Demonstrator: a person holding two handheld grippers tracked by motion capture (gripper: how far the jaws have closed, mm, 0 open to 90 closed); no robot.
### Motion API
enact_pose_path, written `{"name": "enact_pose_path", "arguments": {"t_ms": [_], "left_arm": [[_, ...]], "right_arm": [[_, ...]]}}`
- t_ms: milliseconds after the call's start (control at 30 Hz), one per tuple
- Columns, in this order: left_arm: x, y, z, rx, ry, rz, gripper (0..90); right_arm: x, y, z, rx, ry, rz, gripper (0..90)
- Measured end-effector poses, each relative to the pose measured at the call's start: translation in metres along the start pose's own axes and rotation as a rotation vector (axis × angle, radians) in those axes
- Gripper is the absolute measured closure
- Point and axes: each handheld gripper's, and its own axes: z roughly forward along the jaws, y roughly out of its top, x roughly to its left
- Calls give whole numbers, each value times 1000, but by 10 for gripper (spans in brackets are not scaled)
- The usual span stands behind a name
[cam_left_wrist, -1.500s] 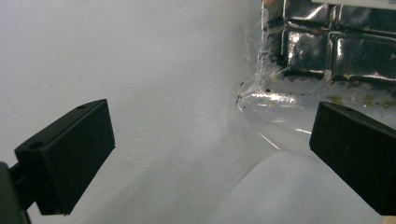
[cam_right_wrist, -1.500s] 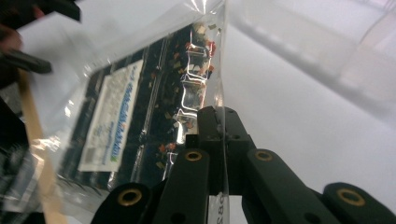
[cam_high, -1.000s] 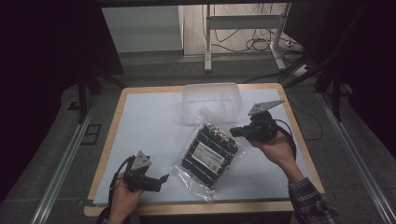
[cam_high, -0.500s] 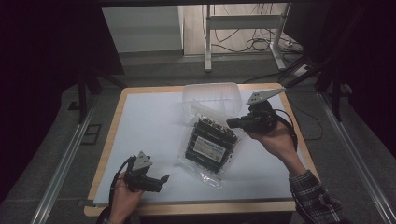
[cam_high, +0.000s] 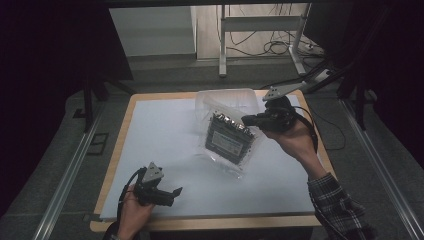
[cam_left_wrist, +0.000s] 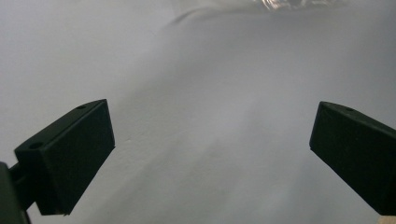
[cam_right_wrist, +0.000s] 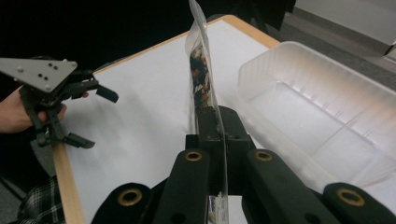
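White sheeting covers the wooden-edged table. The right gripper is clenched on the upper corner of a clear bag of dark parts, lifted so its long axis slopes down toward the person, low end near the sheet. Just beyond stands the clear plastic tray, nearer this hand; the left gripper rests well apart, jaws spread on nothing.

Right gripper, clamped on the bag's edge, has risen and moved toward the tray. The bag, earlier flat on the table, now hangs tilted, its lower end still touching.
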Motion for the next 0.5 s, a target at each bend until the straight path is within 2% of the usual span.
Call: {"name": "enact_pose_path", "arguments": {"t_ms": [33, 100, 500], "left_arm": [[0, 0, 0, -1, -1, -1, 0], [0, 0, 0, -2, -2, -2, 0], [0, 0, -1, -18, -4, -8, 0]], "right_arm": [[-3, 3, -1, -4, -21, -2, 890], [-7, 6, -2, -10, -33, 4, 890], [-27, 29, -8, -53, -54, 47, 890]]}}
